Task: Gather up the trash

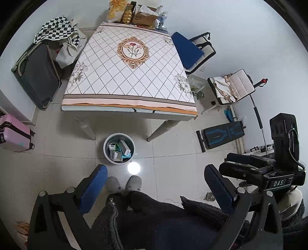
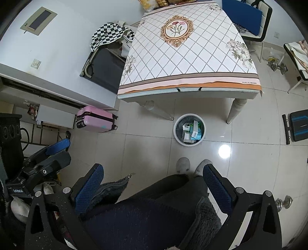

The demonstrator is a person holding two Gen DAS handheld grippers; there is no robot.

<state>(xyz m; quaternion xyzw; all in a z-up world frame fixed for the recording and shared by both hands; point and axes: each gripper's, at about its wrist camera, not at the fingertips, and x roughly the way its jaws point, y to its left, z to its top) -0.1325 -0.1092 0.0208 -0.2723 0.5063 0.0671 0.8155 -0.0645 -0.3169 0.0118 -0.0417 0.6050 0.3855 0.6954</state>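
In my left view, the pink suitcase (image 1: 14,134) lies at the left edge of the frame, with a dark suitcase (image 1: 37,77) leaning above it under a checkered cloth (image 1: 54,28). The bench (image 1: 129,80), under a floral diamond-pattern cover, fills the upper middle; boxes and bottles (image 1: 138,14) crowd its far end at the top. Just below its near edge, in the lower middle, the trash bin (image 1: 119,148) stands on the tiled floor (image 1: 173,153), holding several small cartons (image 1: 120,150). My slippers (image 1: 132,184) show below it. My left fingers (image 1: 155,184) are spread wide and pinch nothing. At the right edge my other tool sits level with them, and a blue-cushioned chair (image 1: 187,50) stands at the upper right.

In my right view, the pink suitcase (image 2: 95,119) is left of centre, the bench (image 2: 190,57) spans the upper middle, and the trash bin (image 2: 189,129) stands just below its near edge, right of centre, with the cartons (image 2: 192,130) inside. My right fingers (image 2: 153,180) are spread apart too, empty, over my dark trousers (image 2: 144,211).
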